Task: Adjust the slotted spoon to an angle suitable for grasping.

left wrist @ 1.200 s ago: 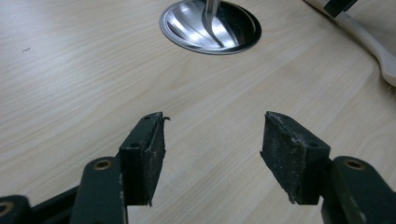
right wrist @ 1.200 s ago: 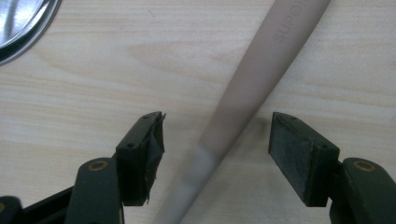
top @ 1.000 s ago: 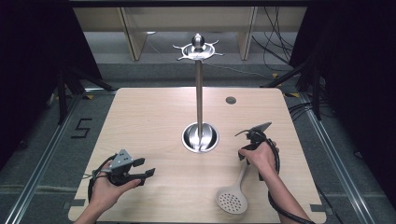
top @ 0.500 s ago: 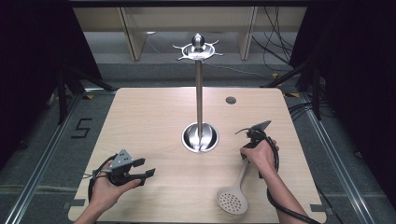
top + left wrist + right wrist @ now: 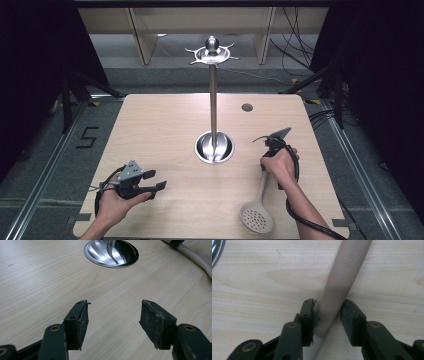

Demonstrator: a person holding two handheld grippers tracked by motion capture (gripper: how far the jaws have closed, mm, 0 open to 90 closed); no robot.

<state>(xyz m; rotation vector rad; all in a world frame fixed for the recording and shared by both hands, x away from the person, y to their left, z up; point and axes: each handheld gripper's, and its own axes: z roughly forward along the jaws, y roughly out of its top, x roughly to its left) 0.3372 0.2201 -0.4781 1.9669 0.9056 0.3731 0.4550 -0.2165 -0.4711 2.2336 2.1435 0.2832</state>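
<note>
The person's right hand (image 5: 278,164) hides the right claw (image 5: 327,312) and the skimmer's handle end (image 5: 262,181).

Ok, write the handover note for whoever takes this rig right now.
Right claw: jaws have just been closing around the beige skimmer's handle; both pads look to be touching it, grip not yet proven.
Left claw: open, holding nothing, low over the bare table at the near left.
Skimmer: flat on the table, near right, perforated head toward the person.
Hook stand: upright at the table's middle, hooks on top bare.
Done: right claw placed on the handle.
Left: probably firm the grip, lift the skimmer and hang it on the stand.
</note>
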